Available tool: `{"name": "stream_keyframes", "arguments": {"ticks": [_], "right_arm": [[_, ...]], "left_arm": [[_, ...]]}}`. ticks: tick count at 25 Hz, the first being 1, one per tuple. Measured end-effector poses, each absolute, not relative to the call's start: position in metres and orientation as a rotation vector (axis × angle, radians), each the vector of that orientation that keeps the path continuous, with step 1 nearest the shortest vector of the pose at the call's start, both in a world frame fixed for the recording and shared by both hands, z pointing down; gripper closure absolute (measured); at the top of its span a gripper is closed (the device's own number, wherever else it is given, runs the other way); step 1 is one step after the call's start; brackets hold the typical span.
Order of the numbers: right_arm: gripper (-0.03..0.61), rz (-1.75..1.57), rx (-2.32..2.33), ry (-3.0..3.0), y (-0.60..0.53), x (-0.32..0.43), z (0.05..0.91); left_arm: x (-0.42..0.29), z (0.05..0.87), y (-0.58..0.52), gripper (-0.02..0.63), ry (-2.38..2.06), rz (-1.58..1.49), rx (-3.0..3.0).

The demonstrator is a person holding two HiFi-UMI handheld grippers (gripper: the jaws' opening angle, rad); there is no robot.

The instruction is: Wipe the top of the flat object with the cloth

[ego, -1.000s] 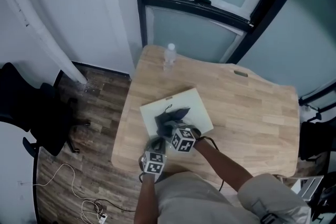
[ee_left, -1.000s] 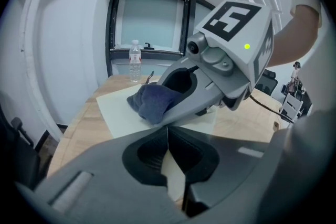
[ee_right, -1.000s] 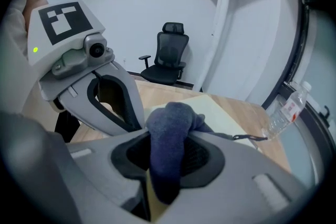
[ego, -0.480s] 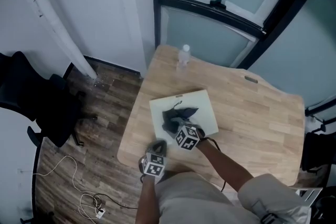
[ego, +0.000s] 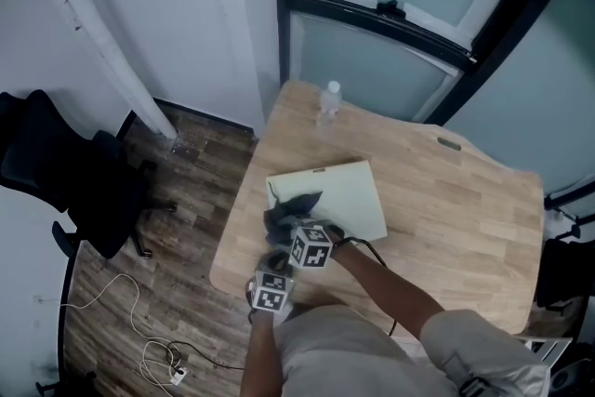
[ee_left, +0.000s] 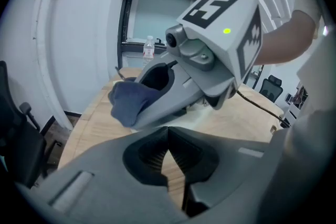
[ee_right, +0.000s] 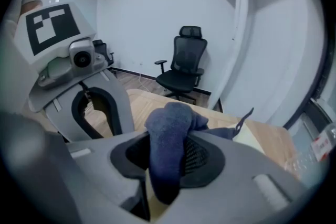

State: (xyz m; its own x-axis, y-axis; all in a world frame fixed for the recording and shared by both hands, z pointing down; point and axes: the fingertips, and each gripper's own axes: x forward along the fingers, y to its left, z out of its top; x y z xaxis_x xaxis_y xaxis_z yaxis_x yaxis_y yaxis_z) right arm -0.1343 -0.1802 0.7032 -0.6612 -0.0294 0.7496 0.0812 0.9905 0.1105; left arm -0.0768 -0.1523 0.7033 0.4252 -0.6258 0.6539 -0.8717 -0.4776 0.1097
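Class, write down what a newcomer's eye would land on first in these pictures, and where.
The dark blue cloth clamped in the right gripper stands out, over the near left corner of the pale flat board on the light wooden table. Next, the clear plastic bottle standing alone at the table's far edge.

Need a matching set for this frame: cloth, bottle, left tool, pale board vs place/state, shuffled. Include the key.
1. cloth
2. bottle
3. left tool
4. pale board

A. shut, nothing in it
B. upright near the table's far edge
C. clamped in the right tool
D. lying flat on the table

Pairs: 1-C, 2-B, 3-A, 4-D
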Motion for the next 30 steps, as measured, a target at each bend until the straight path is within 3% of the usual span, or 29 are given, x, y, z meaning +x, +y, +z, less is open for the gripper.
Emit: {"name": "stream_keyframes", "arguments": {"ticks": [18,30], "right_arm": [[0.463,-0.194,-0.065,-2.272,-0.165,-0.048,0.703],[0.463,-0.044,0.361,-2.147,-0.223,0.098,0.704]], "left_arm": [[-0.080,0.709,-0.151,0.606,-1.272,0.794,2.258],[-0.075,0.704,-0.150,0.606,-1.276,0.828,2.288]]}}
